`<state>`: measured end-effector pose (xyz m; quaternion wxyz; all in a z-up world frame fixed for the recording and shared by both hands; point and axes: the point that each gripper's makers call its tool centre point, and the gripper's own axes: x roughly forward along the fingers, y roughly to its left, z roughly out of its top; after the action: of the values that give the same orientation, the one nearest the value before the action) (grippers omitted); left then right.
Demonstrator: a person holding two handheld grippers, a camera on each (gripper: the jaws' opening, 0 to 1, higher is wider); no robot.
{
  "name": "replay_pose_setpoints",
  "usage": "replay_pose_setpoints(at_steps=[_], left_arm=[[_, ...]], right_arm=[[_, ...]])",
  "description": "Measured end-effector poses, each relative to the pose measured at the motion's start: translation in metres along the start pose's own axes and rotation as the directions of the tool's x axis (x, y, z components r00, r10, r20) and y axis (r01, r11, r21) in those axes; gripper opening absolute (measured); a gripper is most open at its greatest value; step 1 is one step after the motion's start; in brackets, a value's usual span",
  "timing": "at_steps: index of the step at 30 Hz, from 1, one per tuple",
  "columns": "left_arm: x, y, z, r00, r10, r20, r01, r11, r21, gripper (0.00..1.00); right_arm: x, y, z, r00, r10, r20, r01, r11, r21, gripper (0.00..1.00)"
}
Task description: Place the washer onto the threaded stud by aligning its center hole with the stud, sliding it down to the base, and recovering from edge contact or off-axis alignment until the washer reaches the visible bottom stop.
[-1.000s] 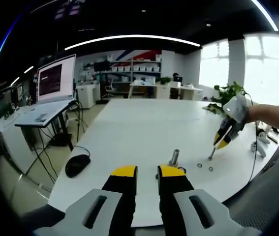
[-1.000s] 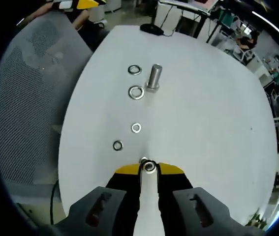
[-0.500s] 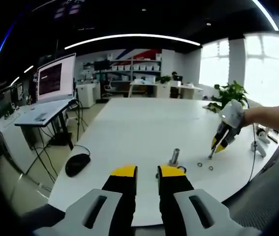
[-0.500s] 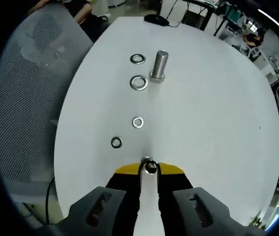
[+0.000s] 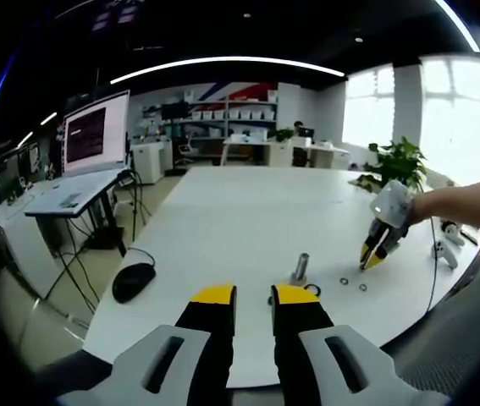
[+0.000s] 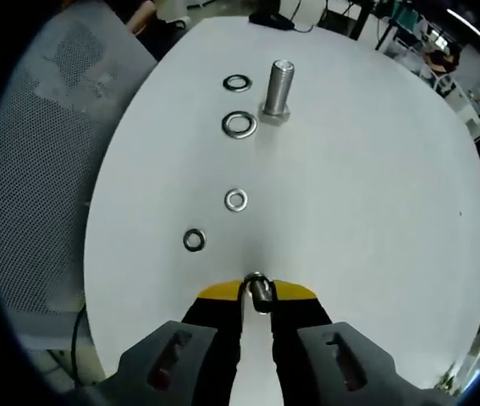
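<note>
The washer (image 6: 257, 288) sits pinched between the closed jaws of the right gripper (image 6: 257, 292), held edge-up above the desk (image 6: 366, 203) and well apart from the threaded stud (image 6: 278, 86). The stud stands upright on its hex base toward the far end of the desk in the right gripper view, with nothing threaded on it yet. So the pick looks done, while the carry, the alignment of hole to stud and the slide down to the base are all left.

4 more washers lie flat on the desk: 2 larger washers (image 6: 239, 124) just beside the stud, and 2 smaller washers (image 6: 236, 200) between the stud and the gripper. No container is visible.

The left gripper (image 5: 253, 296) hovers at the near desk edge, jaws slightly apart and holding nothing, short of the stud. A computer mouse (image 5: 133, 282) rests near the desk's left edge.
</note>
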<state>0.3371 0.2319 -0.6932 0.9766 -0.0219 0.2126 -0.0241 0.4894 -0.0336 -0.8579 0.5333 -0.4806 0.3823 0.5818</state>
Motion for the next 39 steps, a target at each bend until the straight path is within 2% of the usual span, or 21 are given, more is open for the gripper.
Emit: replay_pose_setpoints(at_steps=[11, 14, 16, 22, 25, 32, 39], left_arm=[[0.000, 0.000, -0.001, 1.000, 0.000, -0.007, 0.000, 1.000, 0.001, 0.14], [0.000, 0.000, -0.001, 1.000, 0.000, -0.005, 0.000, 1.000, 0.001, 0.14], [0.000, 0.000, -0.001, 1.000, -0.001, -0.005, 0.001, 1.000, 0.001, 0.14], [0.000, 0.000, 0.000, 1.000, -0.002, 0.000, 0.002, 1.000, 0.000, 0.14], [0.000, 0.000, 0.000, 1.000, -0.003, 0.002, 0.003, 1.000, 0.000, 0.14], [0.000, 0.000, 0.001, 1.000, -0.004, 0.007, 0.004, 1.000, 0.000, 0.14], [-0.001, -0.001, 0.001, 1.000, -0.004, 0.010, 0.004, 1.000, 0.000, 0.14]], right_arm=[[0.001, -0.001, 0.001, 1.000, 0.009, -0.001, -0.009, 1.000, -0.006, 0.14], [0.000, -0.004, 0.002, 1.000, -0.027, -0.003, 0.027, 1.000, -0.014, 0.19], [-0.003, -0.003, 0.002, 1.000, -0.027, 0.000, 0.027, 1.000, -0.012, 0.22], [-0.017, -0.005, 0.010, 0.997, -0.057, 0.050, 0.056, 0.998, 0.017, 0.25], [-0.029, -0.007, 0.016, 0.991, -0.091, 0.097, 0.083, 0.993, 0.088, 0.27], [-0.053, -0.005, 0.028, 0.973, -0.157, 0.168, 0.137, 0.983, 0.126, 0.29], [-0.063, 0.008, 0.042, 0.961, -0.159, 0.225, 0.129, 0.982, 0.141, 0.28]])
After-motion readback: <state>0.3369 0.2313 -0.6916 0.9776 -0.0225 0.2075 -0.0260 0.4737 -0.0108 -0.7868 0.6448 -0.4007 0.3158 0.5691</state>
